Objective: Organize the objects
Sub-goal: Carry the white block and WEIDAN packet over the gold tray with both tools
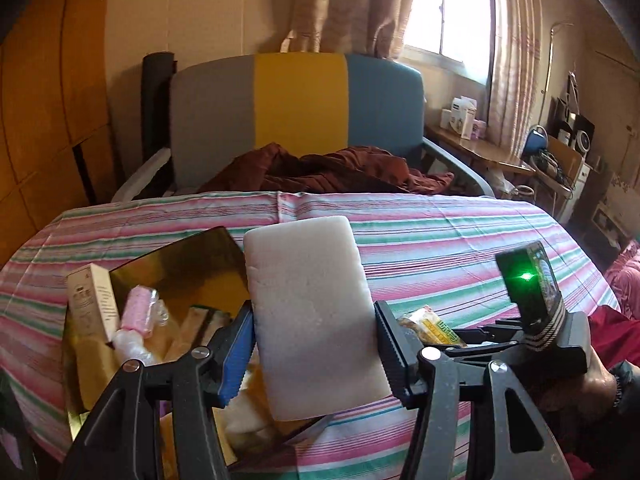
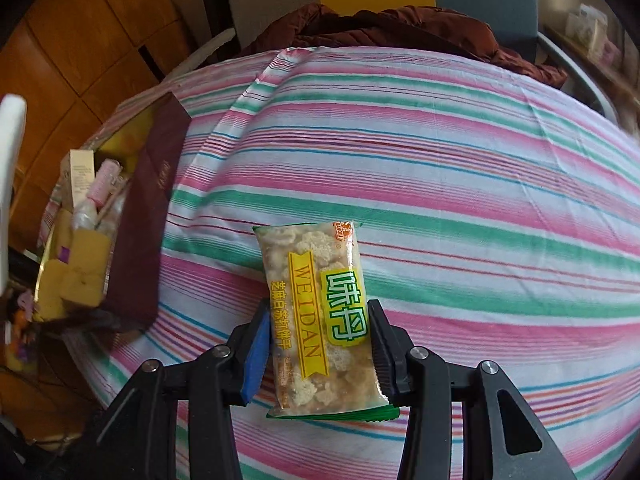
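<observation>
Left wrist view, nearest: left gripper (image 1: 314, 354) clamped on a white foam block (image 1: 310, 312), pads pressed to both long edges, block tilted up over the near corner of the gift box (image 1: 176, 268). Just right of that, only in this view: right gripper (image 1: 472, 334) seen side-on with a green light on its camera, a hand (image 1: 576, 388) wrapped round its grip, a sliver of the snack packet (image 1: 430, 326) poking out ahead.

Right wrist view, nearest: right gripper (image 2: 318, 350) angled steeply down, closed on the snack packet (image 2: 316, 316), label fully readable here, packet held above the striped cloth (image 2: 440, 200). Left edge: a white blur, probably the foam block, cut off. Box interior clearer from this side: yellow sponges (image 2: 82, 276), pink roll (image 2: 106, 180), small carton (image 2: 82, 176), maroon lid (image 2: 148, 216) standing along its right side.

Farther off: brown garment (image 1: 340, 168) heaped on a grey-yellow-blue chair (image 1: 298, 104); beyond, curtained window (image 1: 448, 8), cluttered desk hard to make out.
</observation>
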